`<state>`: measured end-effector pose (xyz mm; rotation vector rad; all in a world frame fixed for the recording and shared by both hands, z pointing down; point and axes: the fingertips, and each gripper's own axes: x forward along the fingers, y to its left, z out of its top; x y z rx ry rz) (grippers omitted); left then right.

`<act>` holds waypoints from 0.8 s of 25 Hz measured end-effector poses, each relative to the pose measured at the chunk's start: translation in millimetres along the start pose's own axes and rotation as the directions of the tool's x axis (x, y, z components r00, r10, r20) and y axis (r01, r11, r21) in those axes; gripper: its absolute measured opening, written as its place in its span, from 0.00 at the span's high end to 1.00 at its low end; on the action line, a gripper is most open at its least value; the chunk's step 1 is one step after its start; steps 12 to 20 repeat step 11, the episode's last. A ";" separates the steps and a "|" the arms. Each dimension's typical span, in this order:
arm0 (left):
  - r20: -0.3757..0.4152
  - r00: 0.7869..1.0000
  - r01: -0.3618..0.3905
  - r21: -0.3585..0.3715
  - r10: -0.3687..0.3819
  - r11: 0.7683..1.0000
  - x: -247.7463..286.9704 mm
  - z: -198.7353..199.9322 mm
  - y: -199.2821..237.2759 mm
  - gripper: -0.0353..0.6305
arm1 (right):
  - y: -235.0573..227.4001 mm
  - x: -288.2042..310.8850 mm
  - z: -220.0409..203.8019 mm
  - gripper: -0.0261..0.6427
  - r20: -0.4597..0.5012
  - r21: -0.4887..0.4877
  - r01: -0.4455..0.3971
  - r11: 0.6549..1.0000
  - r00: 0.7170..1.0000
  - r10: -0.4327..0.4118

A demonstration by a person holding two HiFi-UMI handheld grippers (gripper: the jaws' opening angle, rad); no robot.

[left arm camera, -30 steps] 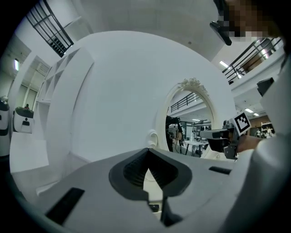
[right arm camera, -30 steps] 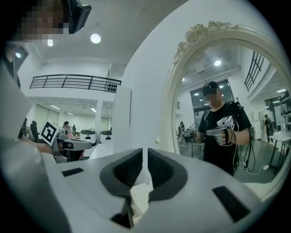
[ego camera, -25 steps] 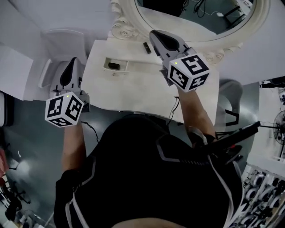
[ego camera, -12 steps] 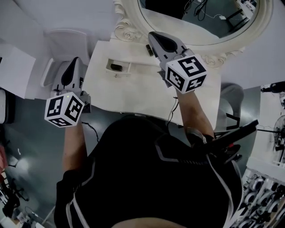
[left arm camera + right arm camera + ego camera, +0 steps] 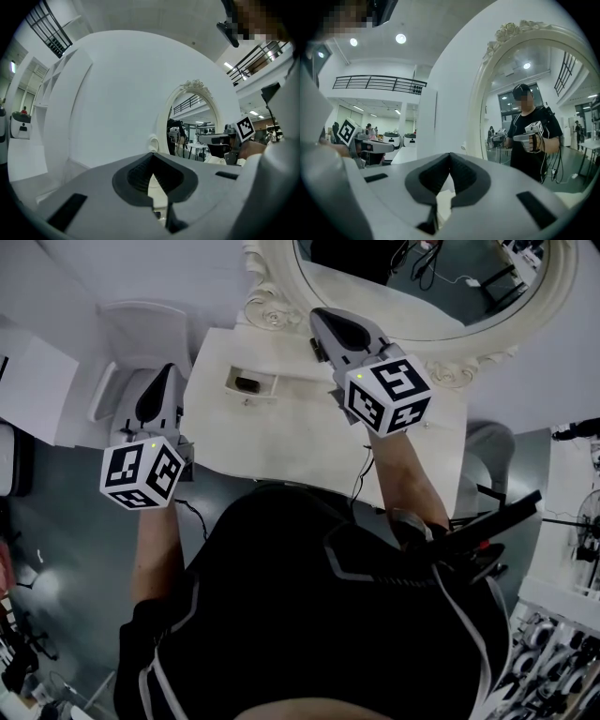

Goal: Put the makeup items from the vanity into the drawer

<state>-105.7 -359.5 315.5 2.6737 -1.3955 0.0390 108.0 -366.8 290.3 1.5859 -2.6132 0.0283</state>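
Observation:
A white vanity top (image 5: 281, 437) stands under an ornate oval mirror (image 5: 412, 287). At its back a small open drawer (image 5: 265, 386) holds a dark item (image 5: 247, 383). Another small dark makeup item (image 5: 317, 350) lies by the mirror frame, right beside my right gripper (image 5: 321, 315). That gripper points level at the mirror and is shut, with nothing between its jaws (image 5: 450, 158). My left gripper (image 5: 167, 369) hangs off the vanity's left edge, also shut and empty (image 5: 151, 158). It faces the white wall and the mirror's edge.
A white rounded seat or cabinet (image 5: 141, 324) stands left of the vanity, close to the left gripper. A grey stool (image 5: 487, 432) sits at the right end. The person's black-clad body (image 5: 319, 606) fills the near side, with a cable (image 5: 364, 470) hanging at the vanity's front edge.
Both grippers stay about where they were; only the head view has drifted slightly.

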 end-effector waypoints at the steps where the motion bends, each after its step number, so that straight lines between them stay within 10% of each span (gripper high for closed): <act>1: -0.001 1.000 -0.001 0.002 0.001 1.000 -0.1 0.3 -0.2 0.94 | 0.5 0.4 0.1 0.96 0.000 -0.001 -0.003 1.000 1.000 0.003; 20: 0.010 1.000 0.000 -0.025 0.000 1.000 -3.3 2.9 1.2 0.94 | 2.0 3.5 -1.3 0.95 -0.012 -0.003 -0.010 1.000 1.000 0.010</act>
